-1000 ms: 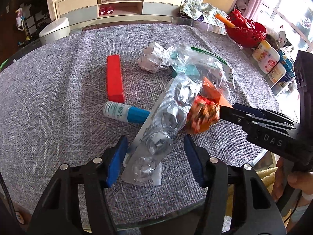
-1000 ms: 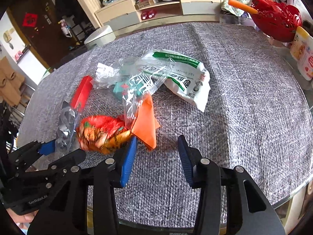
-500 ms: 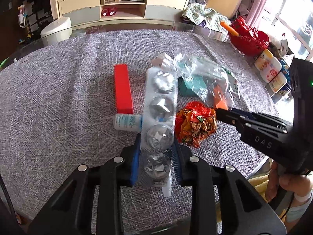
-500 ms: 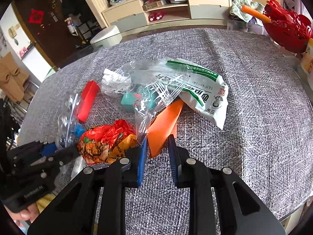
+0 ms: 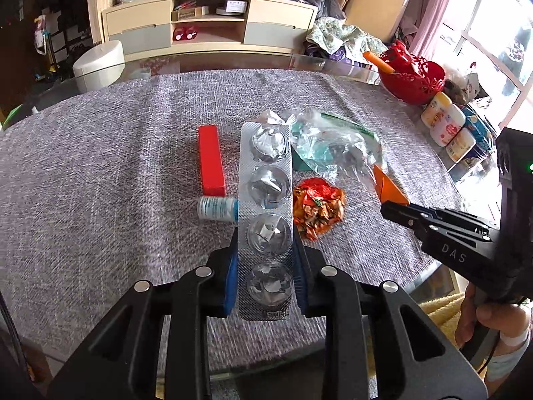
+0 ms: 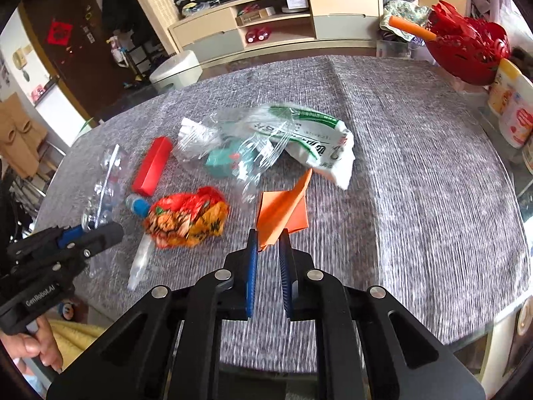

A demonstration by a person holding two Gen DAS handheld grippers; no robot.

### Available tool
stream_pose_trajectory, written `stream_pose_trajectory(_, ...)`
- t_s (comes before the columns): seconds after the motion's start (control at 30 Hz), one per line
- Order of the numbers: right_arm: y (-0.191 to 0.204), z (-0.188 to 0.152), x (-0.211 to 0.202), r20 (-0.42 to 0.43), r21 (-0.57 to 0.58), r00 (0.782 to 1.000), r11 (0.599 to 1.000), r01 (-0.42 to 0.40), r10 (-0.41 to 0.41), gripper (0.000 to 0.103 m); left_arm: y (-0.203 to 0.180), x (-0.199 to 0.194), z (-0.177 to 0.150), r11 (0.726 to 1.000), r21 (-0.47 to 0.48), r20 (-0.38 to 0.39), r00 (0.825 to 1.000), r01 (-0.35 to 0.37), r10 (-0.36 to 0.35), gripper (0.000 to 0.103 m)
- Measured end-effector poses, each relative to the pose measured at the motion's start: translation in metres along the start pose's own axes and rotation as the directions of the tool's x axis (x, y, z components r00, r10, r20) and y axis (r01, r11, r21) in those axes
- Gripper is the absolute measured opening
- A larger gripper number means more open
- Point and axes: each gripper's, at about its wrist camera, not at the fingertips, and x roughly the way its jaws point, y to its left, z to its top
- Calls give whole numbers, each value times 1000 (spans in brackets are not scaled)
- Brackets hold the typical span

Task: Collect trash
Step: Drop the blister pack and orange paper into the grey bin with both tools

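- L gripper (image 5: 265, 260): jaws have just been closing, now clamped on blister pack (image 5: 265, 200); blue pads press both long edges at its near end.
- Blister pack: long silver foil strip, four round pockets in a row, foil torn in each, all look empty. Sticks out fwd from the jaws, lifted off the cloth (image 5: 100, 183); far end covers part of the view of the clear bag (image 5: 333, 146).
- R gripper (image 6: 268, 253): jaws have just been closing, nearly together now, pinching the near corner of the orange paper (image 6: 283, 206).
- Orange paper: flat sheet, folded w/ a crease, plain bright orange, one point sticking up and away. Raised at the gripped end; whether the far edge touches the cloth, can't tell.
- Landmark = crumpled wrapper (image 6: 186, 220), red/orange/yellow print, balled up on the cloth.
- Orange paper: just right of wrapper, apart from it.
- Blister pack: just left of wrapper in L wrist view.
- Red box (image 6: 151, 166): long, flat on cloth, beyond-left of wrapper.
- Small tube (image 5: 216, 208), white label, blue part: just left of wrapper, at near end of red box, partly behind blister pack.
- Clear bag: crinkled, teal item inside, beyond wrapper.
- White pouch (image 6: 319, 146), green print: beyond-right of wrapper, under the clear bag's edge.
- Red basket (image 5: 413, 80): far right of wrapper, at table edge.
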Motion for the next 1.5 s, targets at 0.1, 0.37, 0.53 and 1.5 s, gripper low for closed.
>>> stream_pose_trajectory(0.1,2,-11,-8,-3,-1,1000,1000,-6,6,14,-3,-12,-7,1000,3,12,1000,-2,2,25)
stream_pose_trajectory(0.37,16,-44,-33,-10,-21,999,999,-40,40,14,-13,-43,-42,1000,-1,27,999,18,-18,25)
stream_pose_trajectory(0.53,32,-68,-47,-14,-49,999,997,-52,51,14,-17,-59,-67,1000,-5,26,999,26,-26,26)
stream_pose_trajectory(1.5,36,-177,-2,-221,12,970,994,-105,105,14,-20,1,-211,996,-69,-268,960,61,-77,26)
